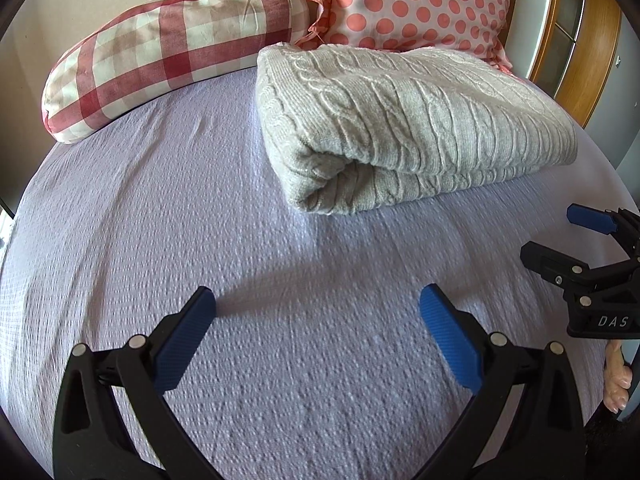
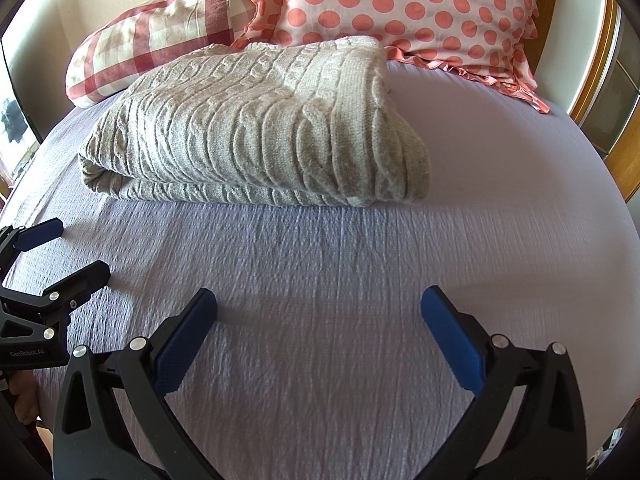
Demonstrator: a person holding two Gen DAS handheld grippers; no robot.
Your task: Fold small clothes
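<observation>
Sweater [image 1: 400, 120] is not the biggest thing here, but it is the one I work on: a beige cable-knit, folded into a thick bundle, lying on the far part of the bed, with nothing of mine touching it. The bed [image 1: 160, 240] is the largest, covered with a lilac textured sheet that fills most of both views. Behind the sweater a dotted pillow [image 1: 412, 4] leans at the head of the bed, its lower edge hidden behind the sweater. Beside it, to the left, lies a checked pillow [image 1: 168, 52], red and cream. My left gripper [image 1: 318, 306] hangs over the bare sheet near the front, its jaws spread wide and holding nothing. My right gripper [image 2: 319, 307] is just beside it, also over bare sheet, jaws equally spread and empty. Both are well apart from the sweater.
</observation>
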